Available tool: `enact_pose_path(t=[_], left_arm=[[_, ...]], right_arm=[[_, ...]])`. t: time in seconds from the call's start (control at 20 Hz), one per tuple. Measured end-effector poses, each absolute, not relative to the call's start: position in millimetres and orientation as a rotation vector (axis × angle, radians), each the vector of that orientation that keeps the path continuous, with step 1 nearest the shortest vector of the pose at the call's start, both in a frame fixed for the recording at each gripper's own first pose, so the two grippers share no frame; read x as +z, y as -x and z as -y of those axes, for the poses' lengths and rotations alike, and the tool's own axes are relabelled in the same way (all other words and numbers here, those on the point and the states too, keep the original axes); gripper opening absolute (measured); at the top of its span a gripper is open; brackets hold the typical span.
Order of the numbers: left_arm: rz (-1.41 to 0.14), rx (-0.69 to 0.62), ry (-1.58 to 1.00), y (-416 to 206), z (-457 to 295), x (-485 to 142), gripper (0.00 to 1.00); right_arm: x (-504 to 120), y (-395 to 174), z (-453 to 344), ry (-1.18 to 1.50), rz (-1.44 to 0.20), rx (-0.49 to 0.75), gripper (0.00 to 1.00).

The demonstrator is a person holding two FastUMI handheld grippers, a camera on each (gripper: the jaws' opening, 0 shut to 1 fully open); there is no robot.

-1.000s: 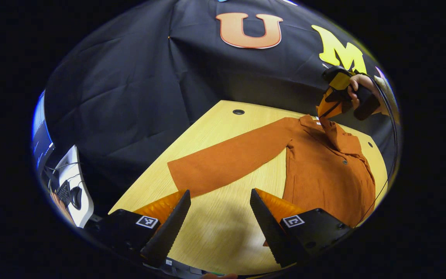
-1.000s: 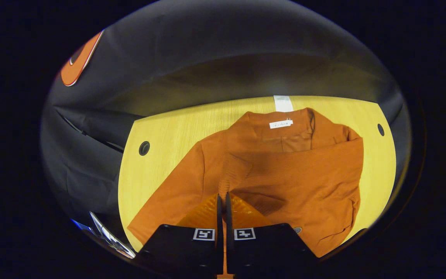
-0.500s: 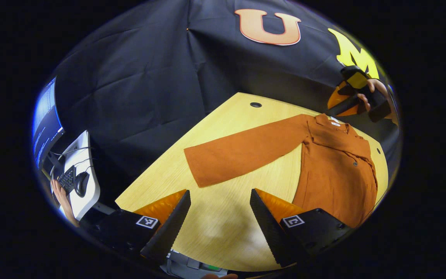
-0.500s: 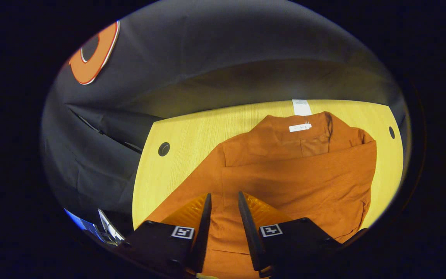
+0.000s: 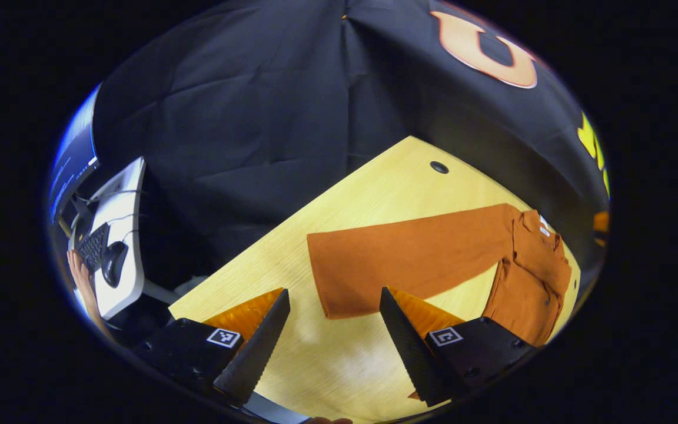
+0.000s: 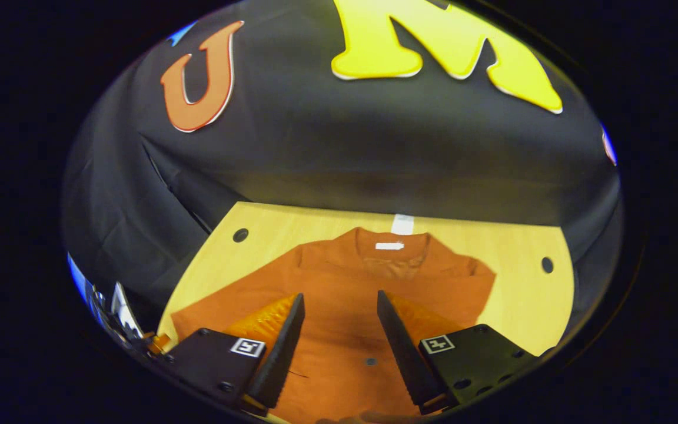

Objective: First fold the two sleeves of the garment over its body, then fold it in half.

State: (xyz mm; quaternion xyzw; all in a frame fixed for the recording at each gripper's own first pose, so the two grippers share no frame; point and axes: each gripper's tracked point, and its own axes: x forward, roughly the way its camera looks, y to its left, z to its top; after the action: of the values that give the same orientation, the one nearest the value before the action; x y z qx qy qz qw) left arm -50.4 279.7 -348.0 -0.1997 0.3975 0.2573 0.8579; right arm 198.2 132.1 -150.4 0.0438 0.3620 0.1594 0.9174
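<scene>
Ahead of the left claw [image 5: 333,318], the garment [image 5: 409,259] is matt, finely ribbed cloth; the table [image 5: 374,188] under it is smooth, pale wood-grain.

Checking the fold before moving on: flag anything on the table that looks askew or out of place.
Nothing is damaged or spilled. The garment lies flat on the table, but one sleeve lies stretched out to the side, not yet folded over the body. Both the left gripper and right gripper are open.

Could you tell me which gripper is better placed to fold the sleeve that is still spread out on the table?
Probably the left gripper: it is open, with the outstretched sleeve and its cuff end just ahead of its fingers. The right gripper, also open, is over the garment's body.
</scene>
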Motion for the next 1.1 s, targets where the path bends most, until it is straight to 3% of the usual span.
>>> enact_pose_path(t=[0.1,0.3,0.55,0.6,0.65,0.7,0.85,1.0,1.05,1.1], left_arm=[[-0.876,0.536,0.497,37,-287,-355,1.0],[-0.998,0.551,0.628,22,-295,-372,1.0],[-1.085,0.551,0.705,3,-297,-386,0.91],[-1.12,0.553,0.715,3,-294,-390,0.98],[-1.192,0.573,0.716,13,-293,-396,0.84],[-1.263,0.588,0.729,24,-290,-401,0.83],[-1.294,0.615,0.758,24,-295,-404,0.64],[-1.349,0.579,0.734,26,-295,-403,0.6],[-1.375,0.558,0.715,26,-294,-403,0.65],[-1.391,0.557,0.707,26,-293,-404,0.6]], right_arm=[[-160,-178,-85,-0.033,-0.726,0.297,0.89],[-189,-120,4,-0.006,-0.749,0.19,0.89],[-231,-40,86,0.025,-0.789,0.103,0.89],[-234,-29,94,0.024,-0.785,0.086,0.89],[-235,-18,101,0.03,-0.775,0.07,0.89],[-236,-11,112,0.049,-0.759,0.041,0.89],[-243,10,126,0.038,-0.771,0.024,0.88],[-252,23,143,0.007,-0.784,-0.008,0.88],[-256,27,147,-0.017,-0.794,-0.014,0.88],[-260,31,150,-0.038,-0.803,-0.021,0.87]])
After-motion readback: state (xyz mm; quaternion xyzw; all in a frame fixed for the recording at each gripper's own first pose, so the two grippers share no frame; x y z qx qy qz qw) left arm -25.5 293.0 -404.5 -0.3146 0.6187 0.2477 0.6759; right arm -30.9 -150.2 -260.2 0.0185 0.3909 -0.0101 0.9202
